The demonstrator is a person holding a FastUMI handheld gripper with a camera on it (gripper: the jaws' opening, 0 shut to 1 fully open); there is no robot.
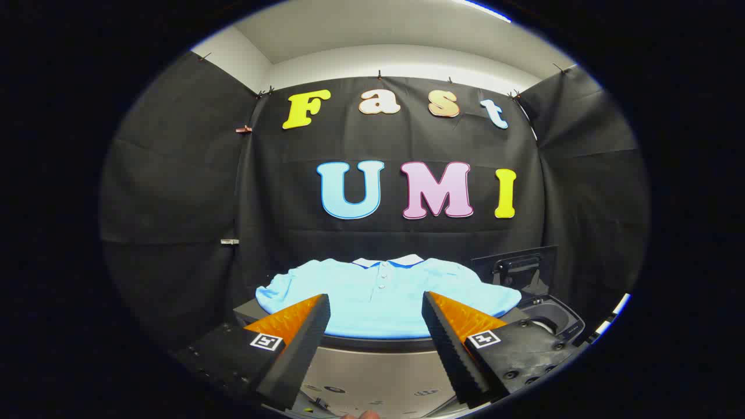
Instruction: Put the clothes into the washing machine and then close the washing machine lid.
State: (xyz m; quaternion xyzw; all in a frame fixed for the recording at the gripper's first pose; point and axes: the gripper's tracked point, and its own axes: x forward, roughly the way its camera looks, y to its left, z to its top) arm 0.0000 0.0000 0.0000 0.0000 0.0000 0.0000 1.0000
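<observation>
Fingers (314, 326) of the gripper (375, 314) are seen spread wide apart, with nothing clamped between them; each is a dark wedge with a ribbed inner pad and an orange upper face, and a small square black-and-white marker is carried on each base. Just below the fingers, a grey panel (372, 375) with small dark markings is seen (its print is too small to be made out), and a sliver of a fingertip (364, 415) is visible at the very bottom of it. Just ahead of the fingers, and framed between their tips, a light blue polo shirt (381, 294) is laid out flat on a dark surface (247, 311), its front facing up, its sleeves spread to either side, and its white collar with blue trim and buttoned placket turned toward the far wall. The shirt's near hem lies along the front rim of that surface, close to the fingertips but not touched by them. To the right of the shirt, beside its right sleeve, the washing machine (553, 320) is found, with its dark lid (515, 267) raised upright at the back and the rounded opening exposed below it. Beyond all of this, the booth is closed off by black cloth (174, 192), above which a pale wall and ceiling can be seen.
</observation>
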